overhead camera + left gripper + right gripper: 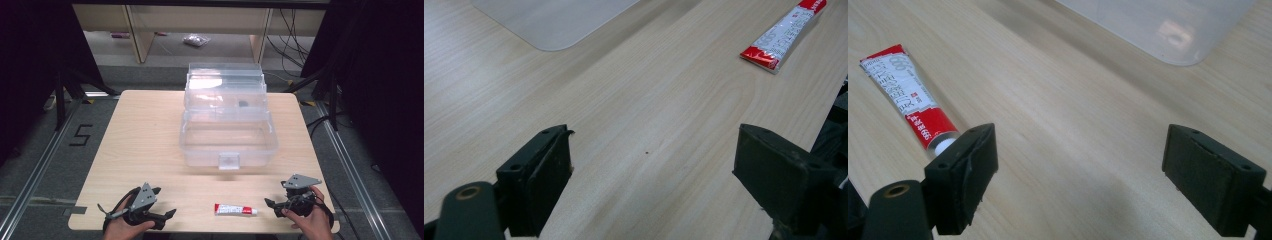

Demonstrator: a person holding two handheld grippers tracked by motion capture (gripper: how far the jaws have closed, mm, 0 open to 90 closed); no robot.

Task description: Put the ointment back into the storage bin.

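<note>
A red and white tube (235, 209) lies flat near the table's front edge, between my two grippers. My left gripper (169, 215) rests on the table to the tube's left, open, with bare wood between its jaws; its own view has the tube (783, 34) far off at the upper right. My right gripper (270, 204) rests to the tube's right, open and holding nothing. In the right gripper view the tube (907, 95) lies at the left, its white cap end beside the left jaw. A clear plastic box (228, 131) with its lid up stands behind the tube.
The light wooden table (145, 145) has free surface on the left and in front of the box. The box's clear corner (1168, 25) reaches into the right gripper view, and its base (549, 20) into the left gripper view. Dark floor and rails surround the table.
</note>
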